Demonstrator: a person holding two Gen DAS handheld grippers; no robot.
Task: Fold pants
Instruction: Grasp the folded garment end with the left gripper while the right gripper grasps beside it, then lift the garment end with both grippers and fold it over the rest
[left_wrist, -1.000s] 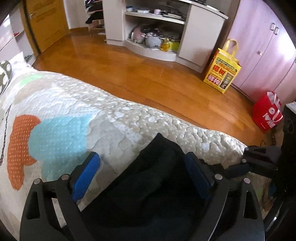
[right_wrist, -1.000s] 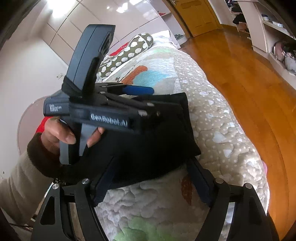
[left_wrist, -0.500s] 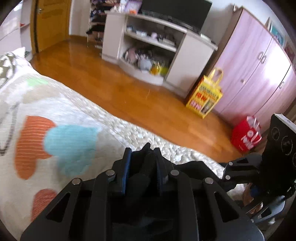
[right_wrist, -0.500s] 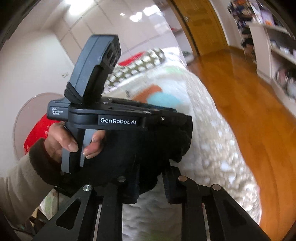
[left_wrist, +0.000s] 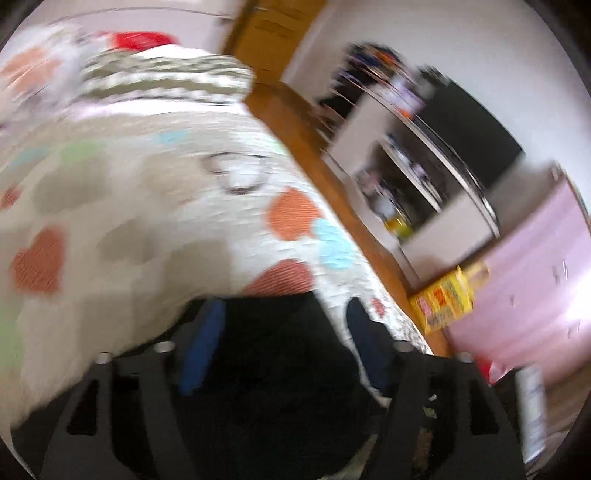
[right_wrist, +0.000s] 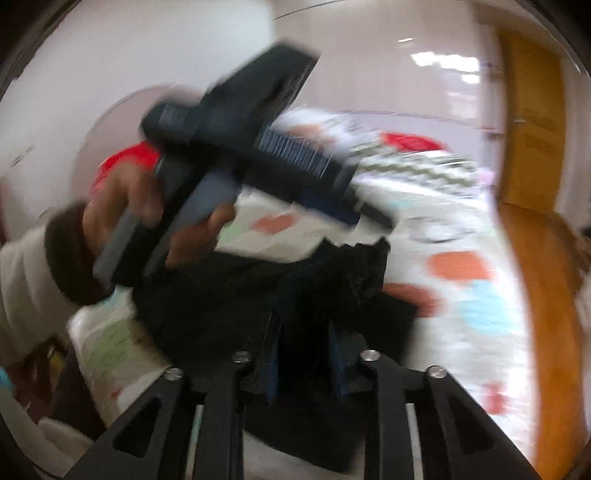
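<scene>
The black pants (right_wrist: 258, 295) lie bunched on the quilted bedspread (left_wrist: 129, 221); they also show in the left wrist view (left_wrist: 273, 350). My right gripper (right_wrist: 304, 332) is shut on a fold of the black pants, its blue pads pressed on the cloth. My left gripper (left_wrist: 288, 332) is open, its blue fingers (left_wrist: 201, 350) spread on either side of the pants. In the right wrist view the left gripper (right_wrist: 332, 195) is raised above the pants, held by a hand. Both views are blurred by motion.
A patterned pillow (left_wrist: 159, 77) and a red item (left_wrist: 140, 38) lie at the head of the bed. The wooden floor (left_wrist: 332, 177), a shelf unit (left_wrist: 424, 177), a yellow bag (left_wrist: 443, 299) and a pink wardrobe (left_wrist: 535, 277) stand to the right.
My left gripper has opened and let go of the pants, then swung toward the head of the bed. My right gripper stays shut on the pants and has turned with them.
</scene>
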